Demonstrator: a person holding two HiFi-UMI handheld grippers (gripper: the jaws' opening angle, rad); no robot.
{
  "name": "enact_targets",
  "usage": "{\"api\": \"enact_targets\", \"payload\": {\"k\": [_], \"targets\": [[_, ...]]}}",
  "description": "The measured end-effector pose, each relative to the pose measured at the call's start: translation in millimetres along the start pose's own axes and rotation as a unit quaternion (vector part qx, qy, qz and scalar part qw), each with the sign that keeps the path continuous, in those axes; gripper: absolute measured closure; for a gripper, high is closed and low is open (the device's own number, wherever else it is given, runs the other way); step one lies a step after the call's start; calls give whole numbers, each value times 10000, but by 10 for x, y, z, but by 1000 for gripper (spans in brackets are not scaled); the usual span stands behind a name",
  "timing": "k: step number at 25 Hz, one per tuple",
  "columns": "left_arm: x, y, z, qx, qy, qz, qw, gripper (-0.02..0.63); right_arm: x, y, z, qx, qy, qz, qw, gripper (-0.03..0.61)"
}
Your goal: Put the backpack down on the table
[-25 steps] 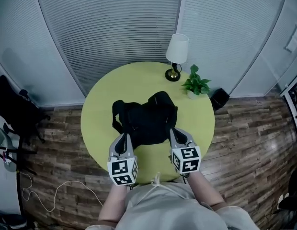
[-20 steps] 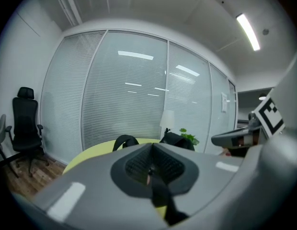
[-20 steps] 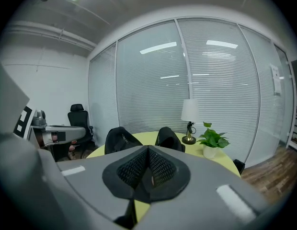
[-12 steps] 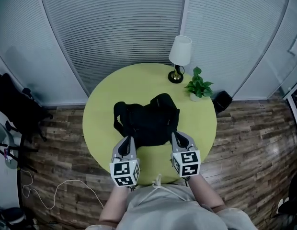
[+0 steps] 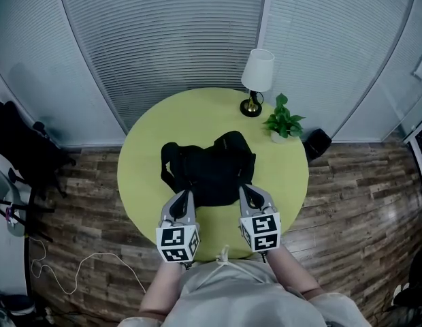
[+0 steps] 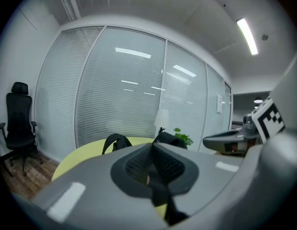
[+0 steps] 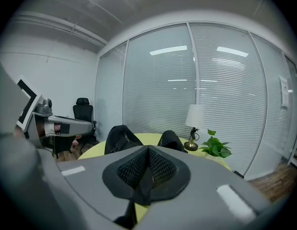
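Note:
The black backpack lies slumped on the round yellow-green table, its shoulder straps spread to the left. Both grippers sit side by side at its near edge. My left gripper is shut, and in the left gripper view a thin black strap is pinched between its pads and hangs down. The right gripper is shut too, with a similar black strap caught between its pads. Beyond the jaws the backpack's humps rise from the tabletop.
A white-shaded lamp and a small potted plant stand at the table's far right. A black bin sits on the wood floor to the right, a black office chair to the left. Glass walls with blinds curve behind.
The right gripper has rolled a little. The backpack and both grips look the same.

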State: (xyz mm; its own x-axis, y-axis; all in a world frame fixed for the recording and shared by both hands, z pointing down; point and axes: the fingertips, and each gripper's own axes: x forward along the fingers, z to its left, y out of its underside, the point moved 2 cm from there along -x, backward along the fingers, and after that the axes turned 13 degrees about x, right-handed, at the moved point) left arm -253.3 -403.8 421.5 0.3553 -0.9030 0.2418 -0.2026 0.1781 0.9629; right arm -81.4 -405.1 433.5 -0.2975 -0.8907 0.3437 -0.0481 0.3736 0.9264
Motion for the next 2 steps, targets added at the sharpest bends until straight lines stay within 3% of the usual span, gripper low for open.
{"api": "enact_targets", "payload": {"k": [2], "targets": [[18, 4, -1, 23, 4, 10, 10000, 607, 21, -13, 16, -28, -49, -13, 10000, 581]]}}
